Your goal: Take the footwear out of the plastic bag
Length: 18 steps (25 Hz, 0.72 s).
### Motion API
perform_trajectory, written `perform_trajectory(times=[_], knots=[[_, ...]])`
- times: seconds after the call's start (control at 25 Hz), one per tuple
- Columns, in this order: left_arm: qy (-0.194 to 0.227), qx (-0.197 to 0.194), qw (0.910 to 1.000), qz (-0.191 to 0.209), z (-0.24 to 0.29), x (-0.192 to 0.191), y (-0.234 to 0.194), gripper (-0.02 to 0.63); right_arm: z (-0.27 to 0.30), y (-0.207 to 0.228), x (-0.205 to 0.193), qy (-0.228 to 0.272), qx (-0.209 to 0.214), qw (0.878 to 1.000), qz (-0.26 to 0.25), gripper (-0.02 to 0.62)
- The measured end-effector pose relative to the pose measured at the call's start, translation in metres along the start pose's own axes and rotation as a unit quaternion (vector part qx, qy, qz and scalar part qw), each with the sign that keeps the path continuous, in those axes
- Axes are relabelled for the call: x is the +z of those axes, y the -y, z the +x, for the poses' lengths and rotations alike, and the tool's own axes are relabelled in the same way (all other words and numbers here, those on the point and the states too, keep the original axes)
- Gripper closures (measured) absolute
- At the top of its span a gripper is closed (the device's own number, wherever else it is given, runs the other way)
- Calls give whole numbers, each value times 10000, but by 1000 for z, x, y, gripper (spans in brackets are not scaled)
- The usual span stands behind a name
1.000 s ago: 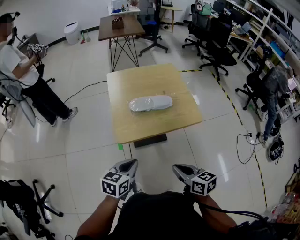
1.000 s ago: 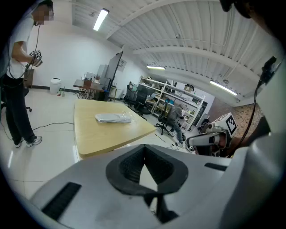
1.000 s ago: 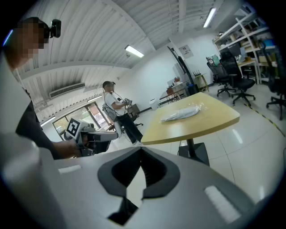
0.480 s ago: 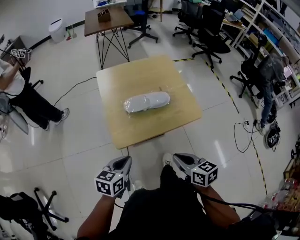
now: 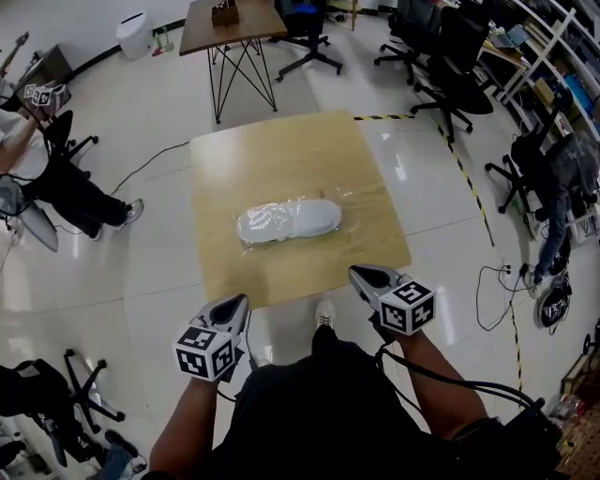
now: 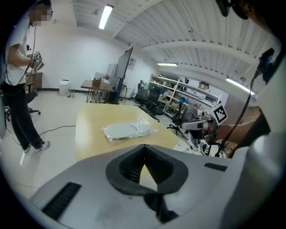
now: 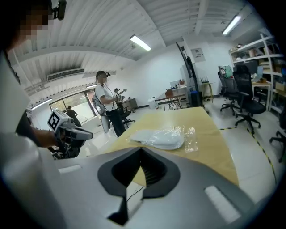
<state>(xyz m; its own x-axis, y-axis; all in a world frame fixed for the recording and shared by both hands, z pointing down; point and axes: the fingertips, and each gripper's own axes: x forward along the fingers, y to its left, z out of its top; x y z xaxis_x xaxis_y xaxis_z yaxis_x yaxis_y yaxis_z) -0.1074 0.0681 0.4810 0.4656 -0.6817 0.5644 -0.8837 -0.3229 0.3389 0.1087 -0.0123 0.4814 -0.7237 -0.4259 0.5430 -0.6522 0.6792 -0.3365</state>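
A clear plastic bag (image 5: 288,221) with pale footwear inside lies flat near the middle of the square wooden table (image 5: 295,159). The same bag shows in the left gripper view as bag (image 6: 127,131) and in the right gripper view as bag (image 7: 163,137). My left gripper (image 5: 238,304) is shut and empty, off the table's near-left corner. My right gripper (image 5: 357,274) is shut and empty too, at the table's near edge on the right. Both are short of the bag and apart from it.
A person (image 5: 42,159) sits at the far left beside a chair. A second small table (image 5: 230,23) stands beyond the wooden one. Office chairs (image 5: 464,84) and shelves line the right side. Cables (image 5: 497,281) lie on the tiled floor at right.
I have moved closer to the table: it and the bag now sit lower and larger in the head view. Both grippers have come up to its near edge, still shut.
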Motion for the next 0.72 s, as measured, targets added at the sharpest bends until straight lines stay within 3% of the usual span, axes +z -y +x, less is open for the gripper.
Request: perform_trajectory(times=[0.16,0.24,0.4,0.72], knots=[[165,627,9978,-129,32,41,-14,598,49,63,21,-274,9,9992,-277,591],[219,860,9959,-160,45,57,-17,598,78,92,25,-491,-17,9982,-357,545],[186,1067,9941,-26,69,74,-7,598,124,138,25,-843,166,9962,117,456],[-137,1228,9921,-215,83,59,-7,598,158,154,10,-1124,488,9910,541,449]])
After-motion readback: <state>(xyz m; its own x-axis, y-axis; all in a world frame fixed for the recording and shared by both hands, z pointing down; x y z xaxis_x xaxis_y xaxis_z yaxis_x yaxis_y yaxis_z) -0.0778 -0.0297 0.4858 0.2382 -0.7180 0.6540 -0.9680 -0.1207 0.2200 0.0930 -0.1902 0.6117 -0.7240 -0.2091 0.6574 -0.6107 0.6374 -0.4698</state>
